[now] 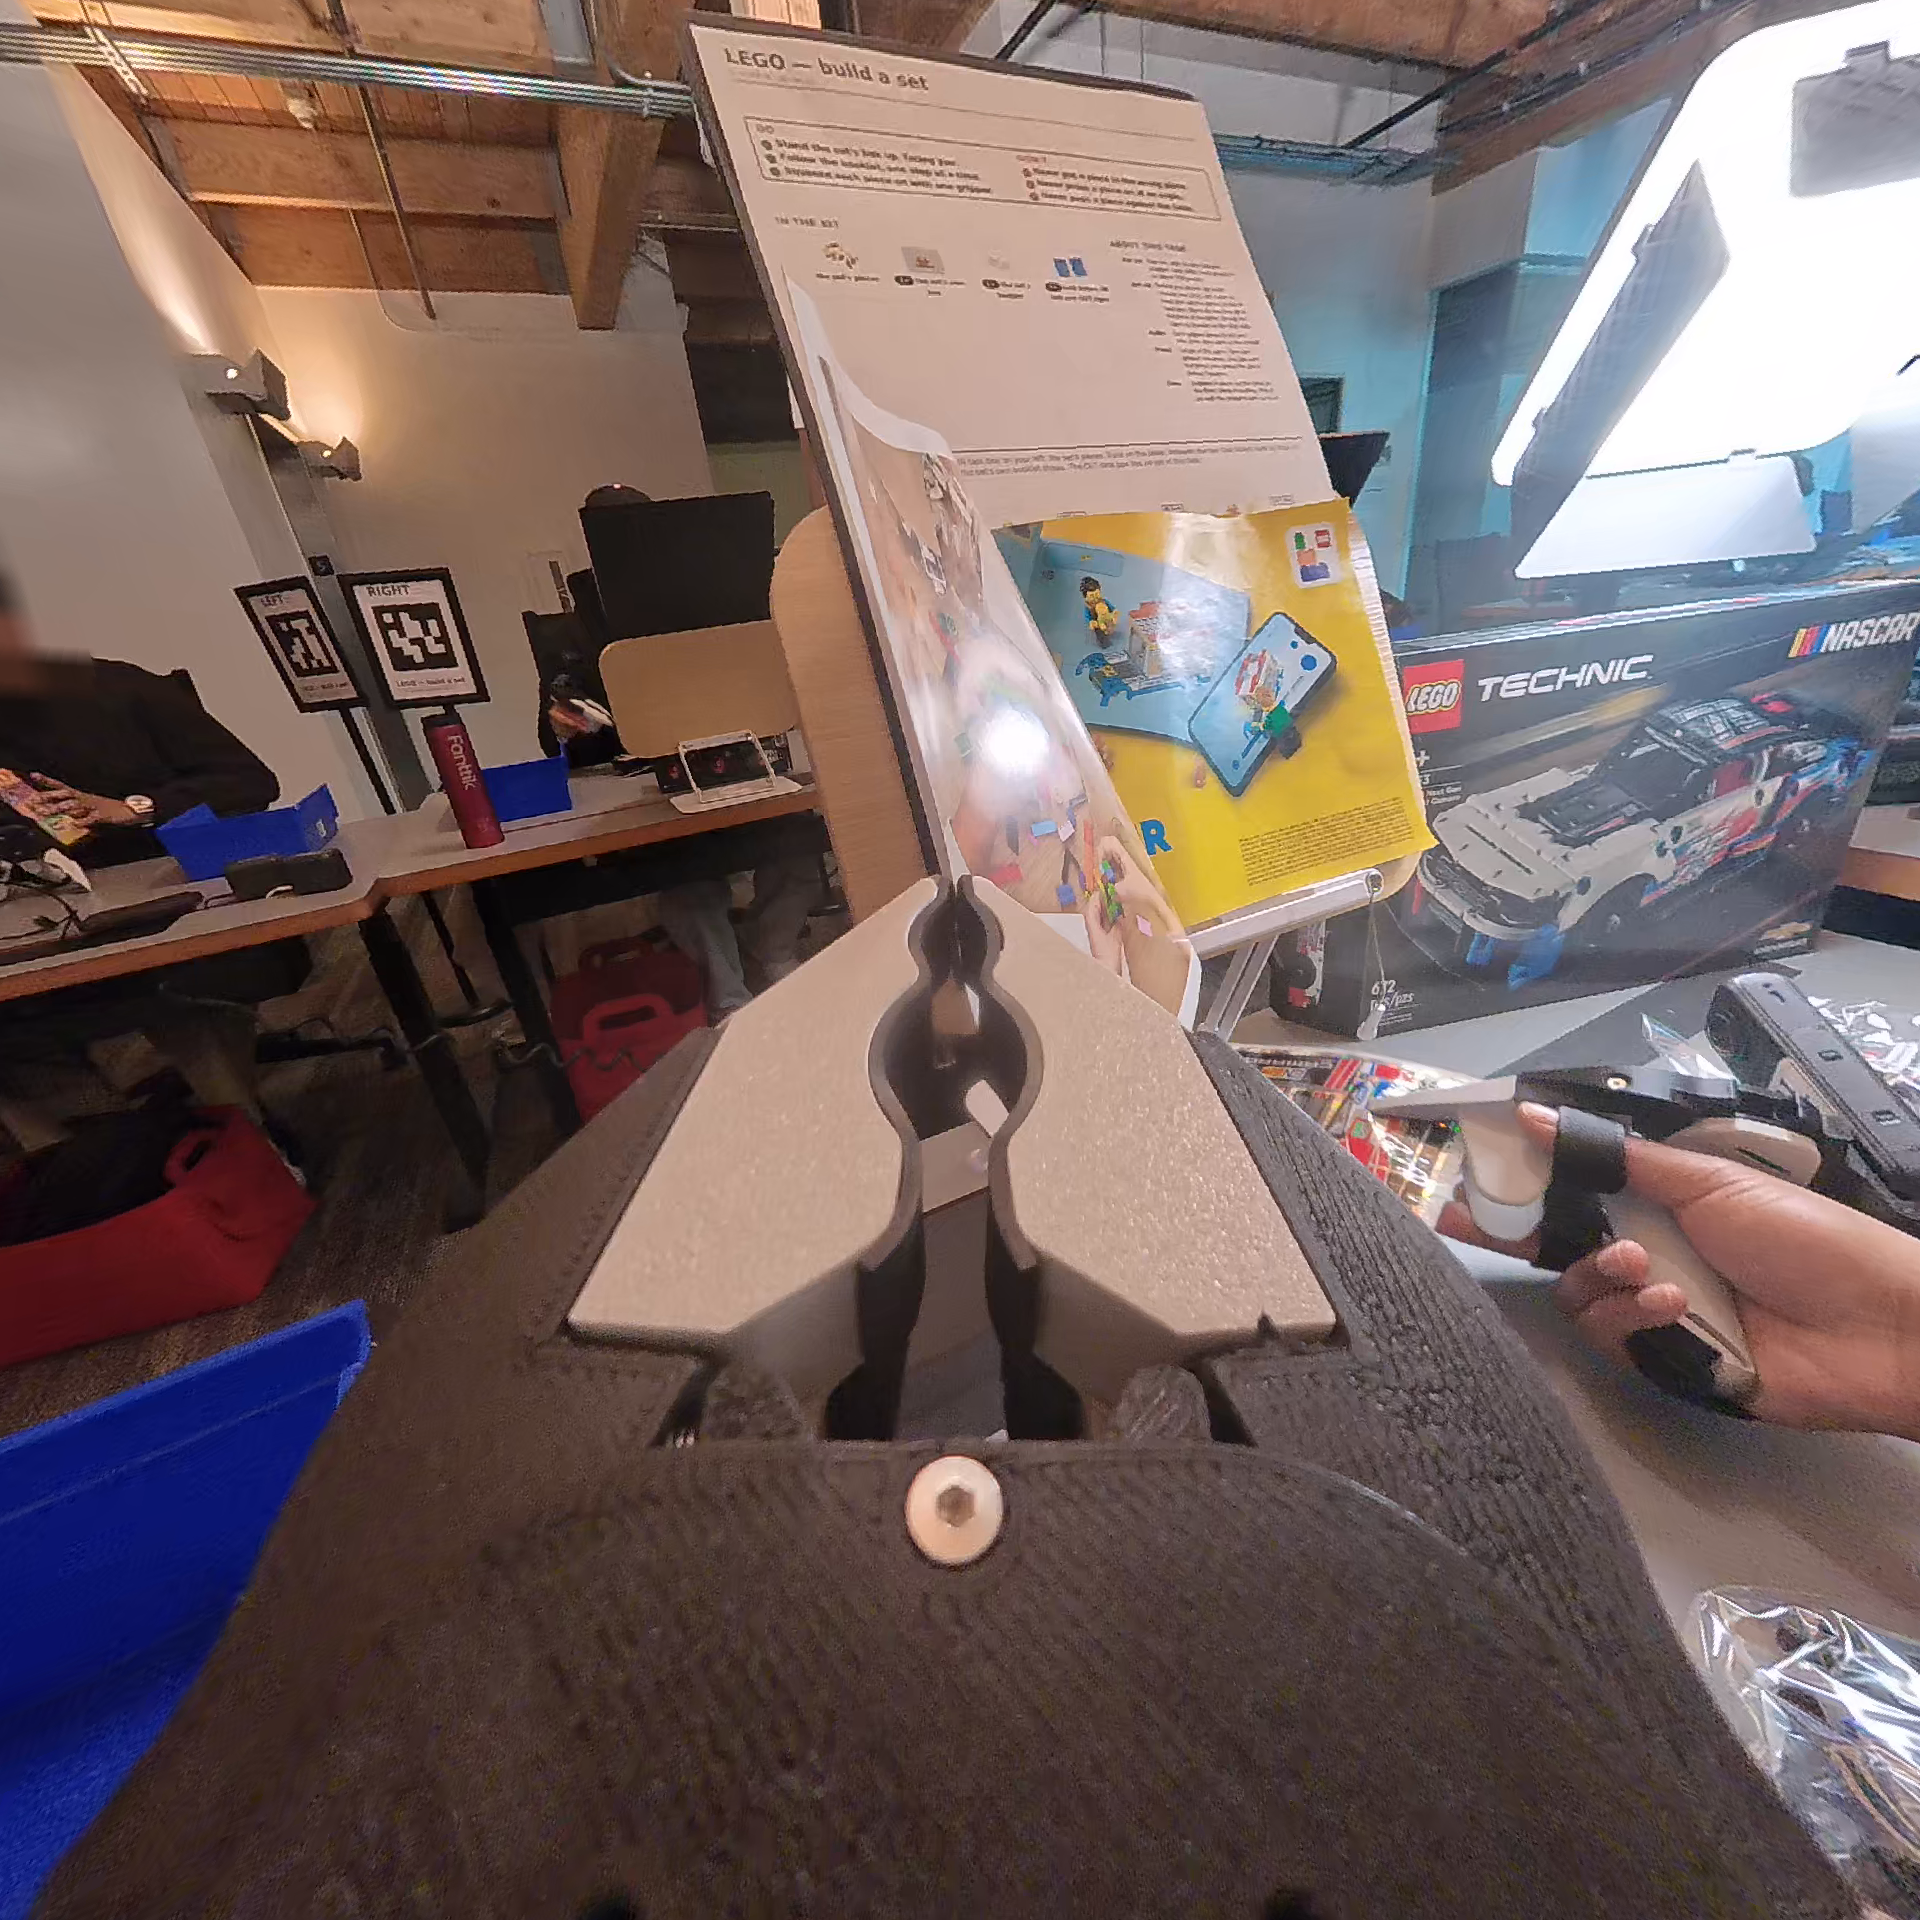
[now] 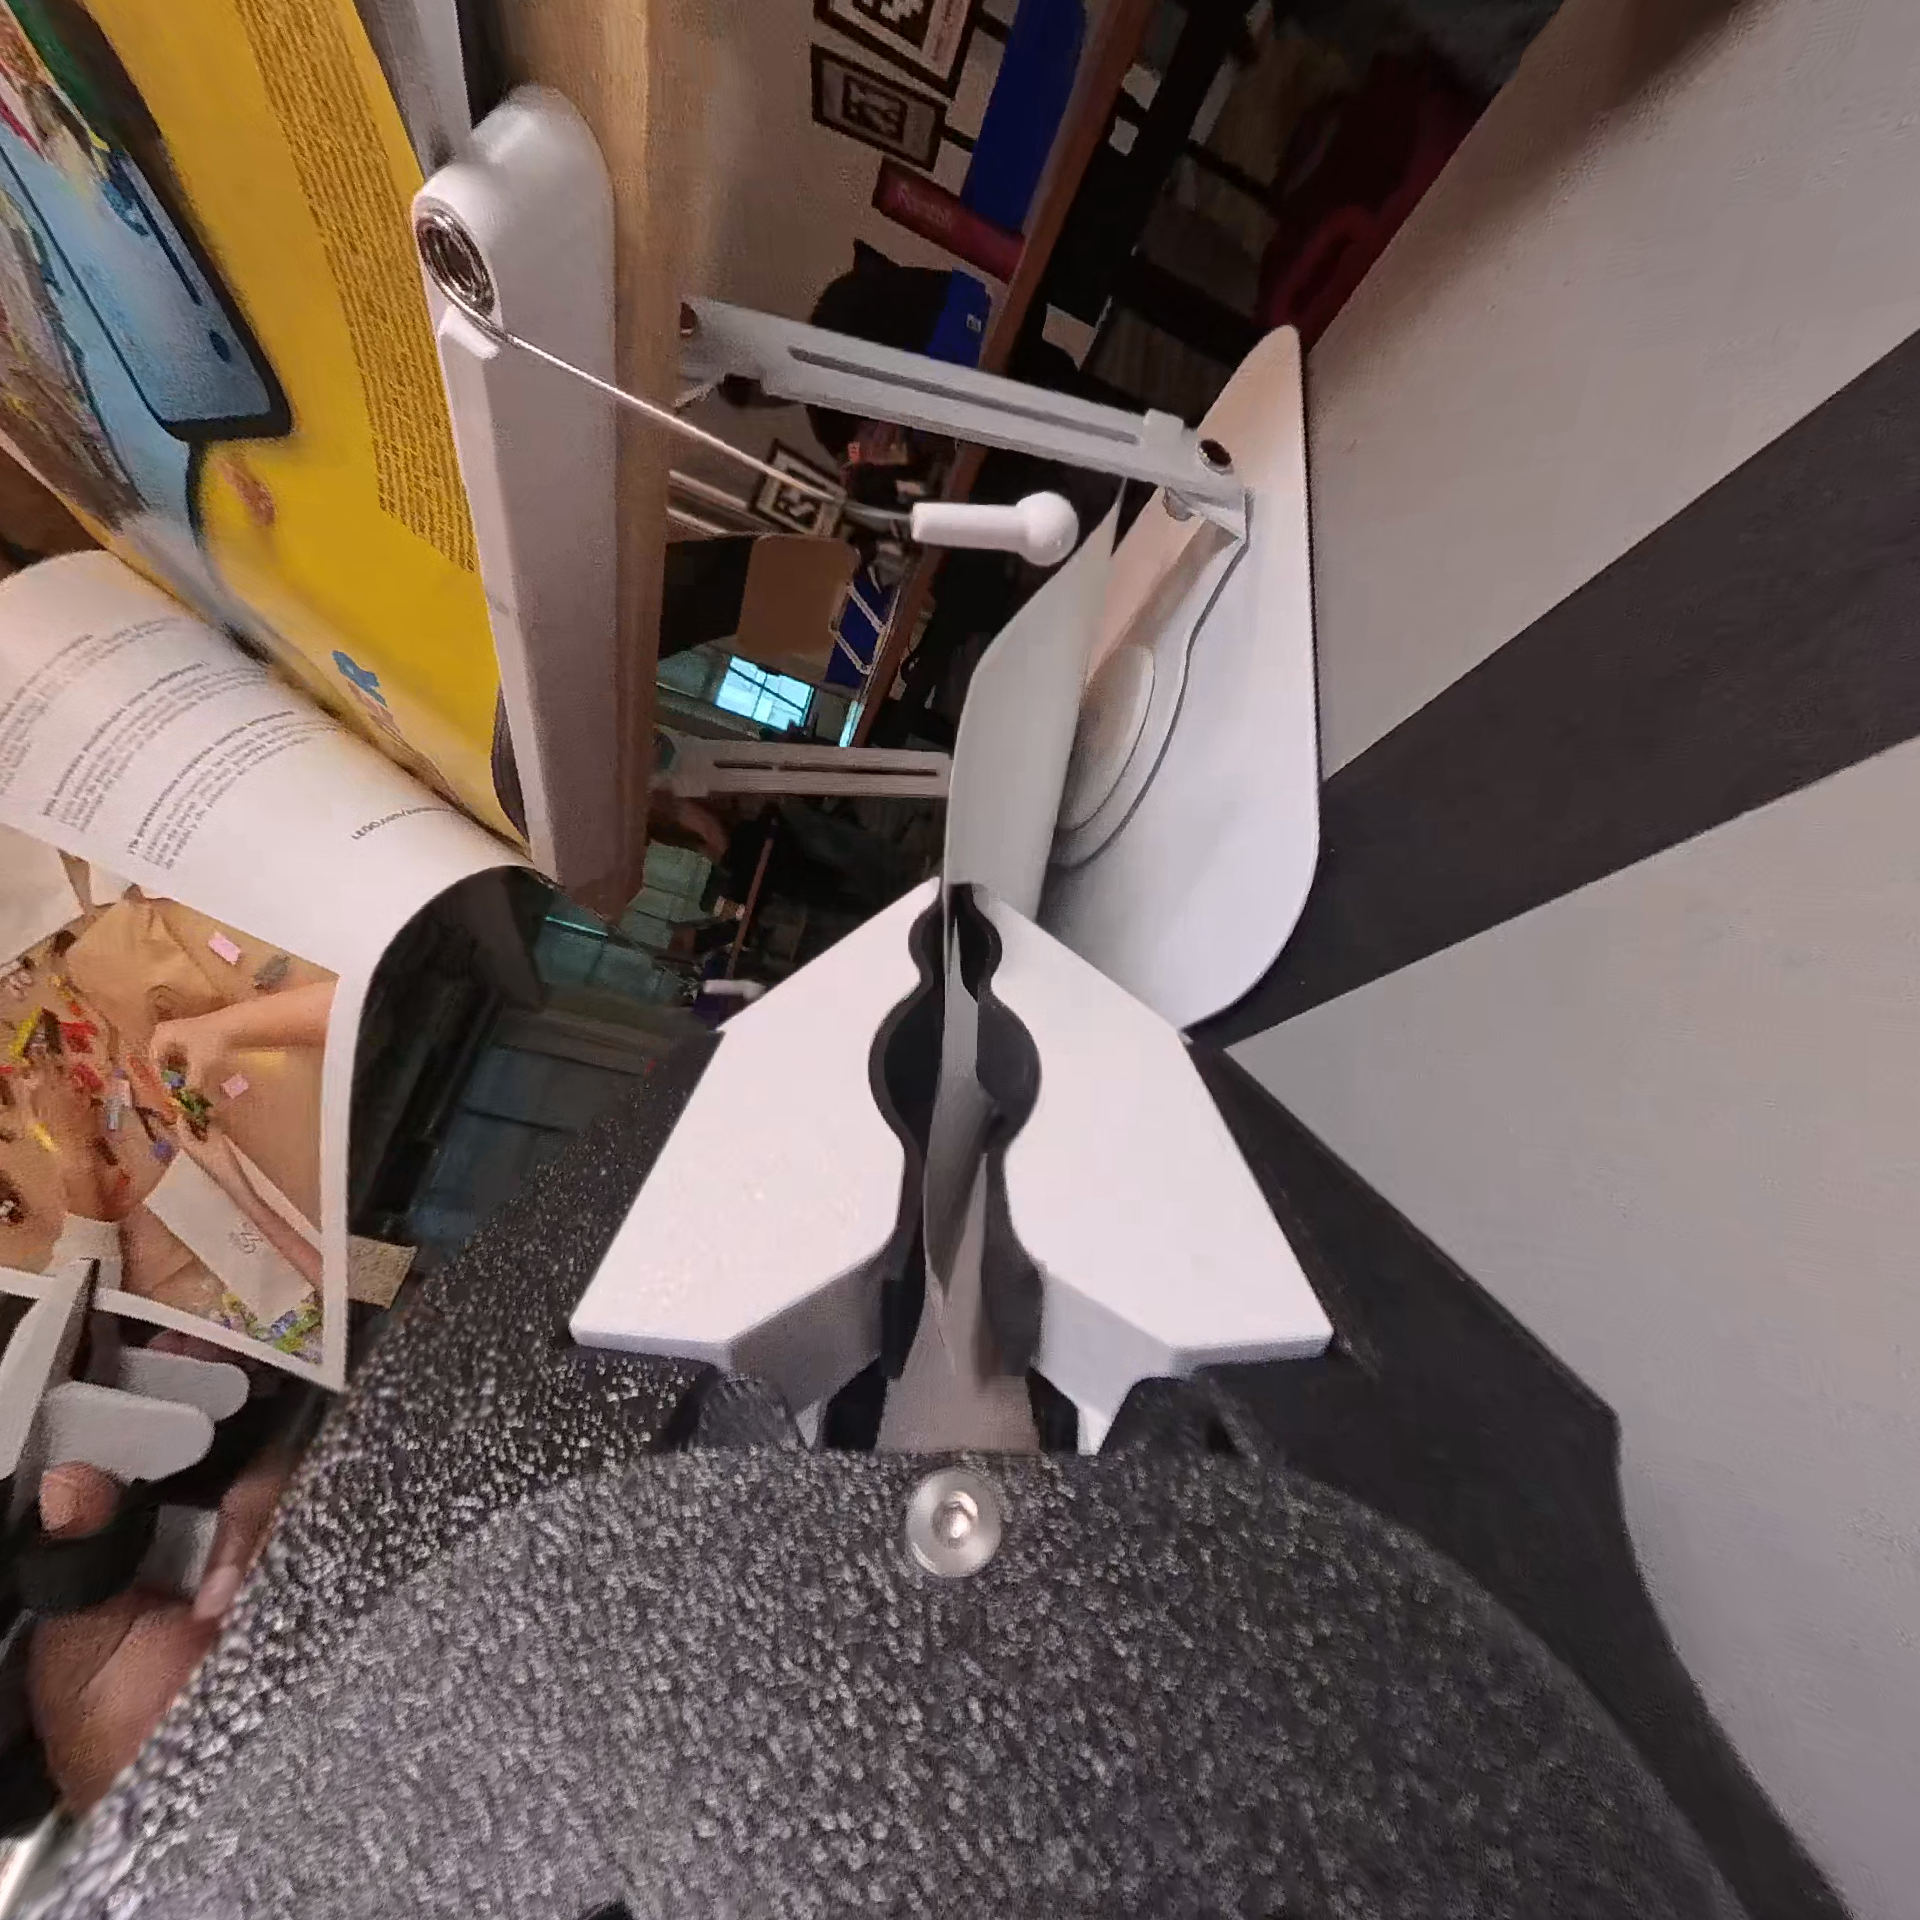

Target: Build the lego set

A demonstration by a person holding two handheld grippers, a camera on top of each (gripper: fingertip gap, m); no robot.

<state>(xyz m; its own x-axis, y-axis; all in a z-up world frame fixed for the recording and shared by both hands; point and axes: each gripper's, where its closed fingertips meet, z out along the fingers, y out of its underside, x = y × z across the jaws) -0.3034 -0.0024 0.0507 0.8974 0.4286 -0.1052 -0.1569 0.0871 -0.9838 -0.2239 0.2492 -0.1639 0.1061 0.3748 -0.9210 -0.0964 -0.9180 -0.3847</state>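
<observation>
The yellow instruction booklet (image 1: pixel 1247 707) stands open on a white metal stand (image 1: pixel 1288 909), in front of a tall instruction board (image 1: pixel 1018 260). My left gripper (image 1: pixel 956 894) is shut on the lower edge of a curled booklet page (image 1: pixel 1018 748), lifted away from the cover. In the right wrist view, my right gripper (image 2: pixel 951 904) is shut on the thin edge of the stand's white base plate (image 2: pixel 1174 831). The yellow cover (image 2: pixel 332 416) and the lifted page (image 2: pixel 187 1091) show at the left. The right gripper also shows in the left wrist view (image 1: pixel 1496 1101), held by a hand.
A large Lego car box (image 1: pixel 1662 810) stands behind the stand on the right. Clear bags of parts (image 1: pixel 1818 1766) lie on the grey table (image 2: pixel 1610 520). A blue bin (image 1: pixel 135 1558) is at the lower left. Other tables and a seated person are far left. One gripper's finger ends stand about 35 centimeters off the other's.
</observation>
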